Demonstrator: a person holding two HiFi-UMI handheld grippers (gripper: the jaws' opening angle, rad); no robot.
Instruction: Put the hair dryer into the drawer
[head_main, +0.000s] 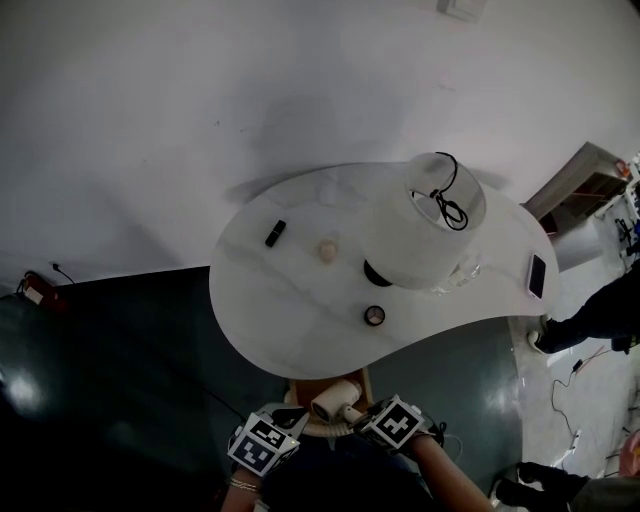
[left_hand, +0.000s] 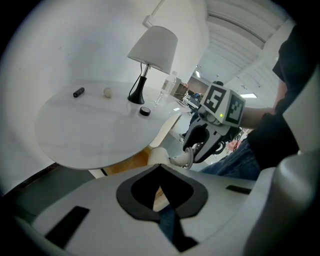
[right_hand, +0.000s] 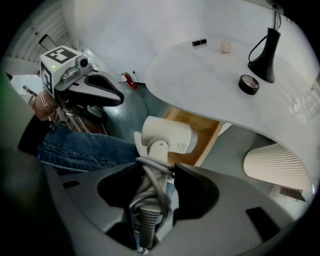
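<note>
A cream hair dryer (right_hand: 167, 137) with its grey cord wound round the handle is held by my right gripper (right_hand: 157, 167), whose jaws are shut on that handle. It hangs just below the white table's (head_main: 280, 300) near edge, over the open wooden drawer (right_hand: 192, 131). The head view shows the dryer (head_main: 334, 400) between my two grippers, with the right gripper (head_main: 362, 412) beside it. My left gripper (left_hand: 160, 167) is shut with nothing in it, and sits left of the dryer (left_hand: 160, 156).
On the table stand a white-shaded lamp (head_main: 425, 225), a small black stick (head_main: 275, 233), a pale ball (head_main: 328, 250), a round black tin (head_main: 374, 315) and a phone (head_main: 537, 276). A ribbed white object (right_hand: 277, 167) sits under the table. A person's leg (head_main: 590, 315) is at right.
</note>
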